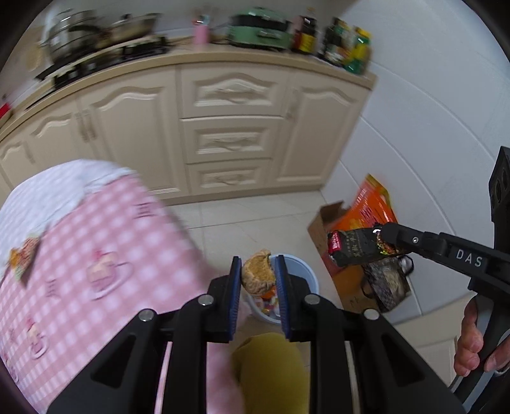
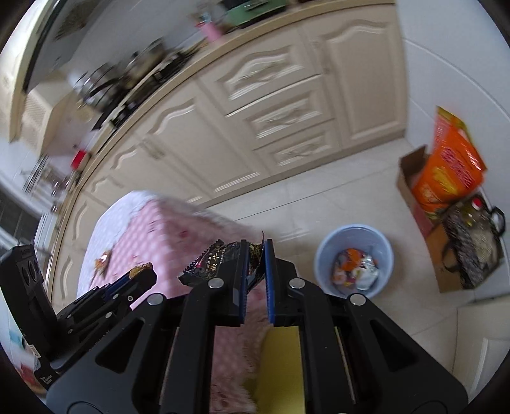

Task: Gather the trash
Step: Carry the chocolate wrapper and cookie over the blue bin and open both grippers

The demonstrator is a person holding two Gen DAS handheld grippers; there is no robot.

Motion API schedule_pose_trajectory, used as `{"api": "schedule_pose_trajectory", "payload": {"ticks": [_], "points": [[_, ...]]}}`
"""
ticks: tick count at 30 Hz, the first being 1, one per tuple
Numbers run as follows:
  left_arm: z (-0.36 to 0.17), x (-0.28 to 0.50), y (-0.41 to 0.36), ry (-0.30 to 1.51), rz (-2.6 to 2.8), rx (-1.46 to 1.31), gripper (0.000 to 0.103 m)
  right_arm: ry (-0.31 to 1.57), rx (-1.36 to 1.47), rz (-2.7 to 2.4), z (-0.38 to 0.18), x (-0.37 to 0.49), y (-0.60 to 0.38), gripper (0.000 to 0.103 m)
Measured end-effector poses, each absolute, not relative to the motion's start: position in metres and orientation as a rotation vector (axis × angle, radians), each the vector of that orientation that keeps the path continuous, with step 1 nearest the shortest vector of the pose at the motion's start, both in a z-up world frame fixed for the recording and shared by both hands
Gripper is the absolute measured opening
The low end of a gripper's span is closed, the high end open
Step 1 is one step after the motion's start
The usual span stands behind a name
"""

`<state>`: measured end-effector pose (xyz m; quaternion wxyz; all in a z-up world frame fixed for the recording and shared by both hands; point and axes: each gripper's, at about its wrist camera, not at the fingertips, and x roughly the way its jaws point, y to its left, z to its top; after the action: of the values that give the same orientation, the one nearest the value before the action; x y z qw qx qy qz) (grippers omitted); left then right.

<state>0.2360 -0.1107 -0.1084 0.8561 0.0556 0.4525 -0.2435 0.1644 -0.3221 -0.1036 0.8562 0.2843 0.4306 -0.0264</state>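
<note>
Kitchen floor holds a blue bin (image 2: 353,259) already part full, while the left gripper (image 1: 258,274) clamps a crumpled wrapper (image 1: 257,270) above it, the right gripper (image 2: 255,264) pinches a black packet (image 2: 220,259), and scraps (image 2: 103,258) remain on the pink table (image 2: 165,229).

Bright, even daylight fills both views, with soft, faint shadows. Motion blur smears the cabinets (image 1: 229,133), the stovetop pots (image 1: 95,28) and the pink checked tablecloth (image 1: 95,254) (worst in the right wrist view). Fisheye bending curves the counter (image 2: 165,82); black vignette rims all 4 corners.
</note>
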Motion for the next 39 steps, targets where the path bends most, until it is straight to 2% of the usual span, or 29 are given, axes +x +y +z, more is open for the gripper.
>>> {"api": "schedule_pose_trajectory", "payload": {"ticks": [16,27,28,29,31,39], "points": [[-0.175,0.278,-0.248,1.095,-0.628,0.313,0.021,1.000,0.758,-0.231,-0.181,0.168,-0.435,0.010],[-0.206,0.301,-0.279,1.137,-0.642,0.362,0.021,1.050,0.807,-0.252,-0.214,0.180,-0.456,0.010],[-0.207,0.302,-0.279,1.132,-0.637,0.365,0.023,1.054,0.808,-0.252,-0.215,0.180,-0.455,0.010],[-0.208,0.303,-0.279,1.125,-0.628,0.376,0.033,1.059,0.808,-0.251,-0.217,0.181,-0.455,0.010],[-0.210,0.304,-0.278,1.121,-0.616,0.386,0.046,1.064,0.808,-0.247,-0.219,0.182,-0.454,0.010],[-0.205,0.310,-0.267,1.132,-0.602,0.355,0.046,1.081,0.806,-0.228,-0.223,0.194,-0.444,0.010]]}}
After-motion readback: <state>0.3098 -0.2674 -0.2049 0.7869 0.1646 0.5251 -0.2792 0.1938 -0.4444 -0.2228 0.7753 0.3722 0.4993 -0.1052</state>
